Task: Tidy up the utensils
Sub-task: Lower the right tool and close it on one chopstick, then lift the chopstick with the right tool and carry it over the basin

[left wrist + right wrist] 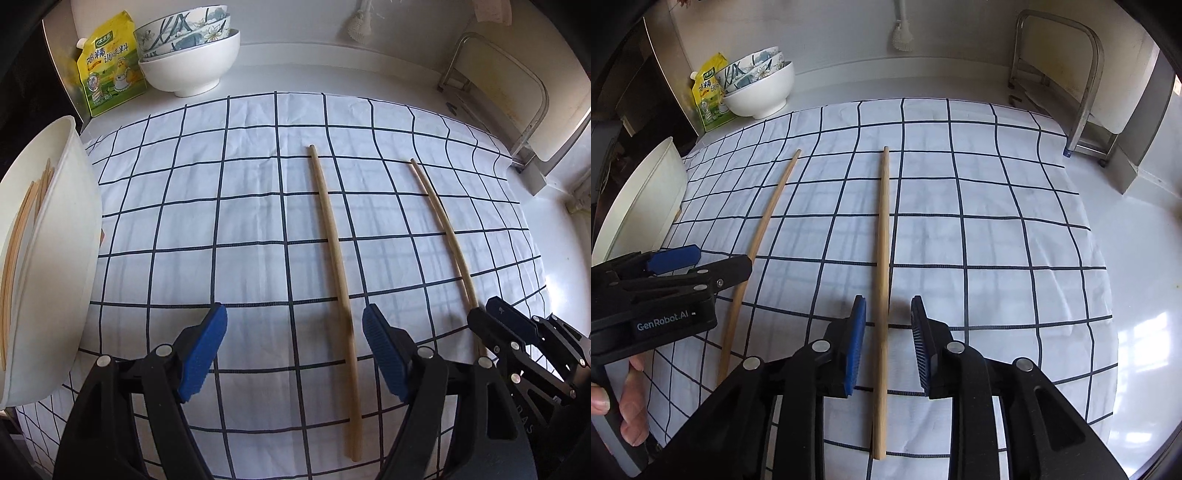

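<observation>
Your right gripper (888, 343) has its fingers parted around one chopstick (882, 258), pads not touching it. Your left gripper (293, 350) is released wide over the checked cloth (240, 229), beside the other chopstick (334, 251); both lie mid-desk.

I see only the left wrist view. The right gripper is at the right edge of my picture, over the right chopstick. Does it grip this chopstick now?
Observer: No. In the right wrist view the right gripper is open. The chopstick lies between its pads, untouched, flat on the checked cloth.
Operator: And what holds my left gripper?
Observer: A person's hand grips the handle of the left gripper.
</observation>
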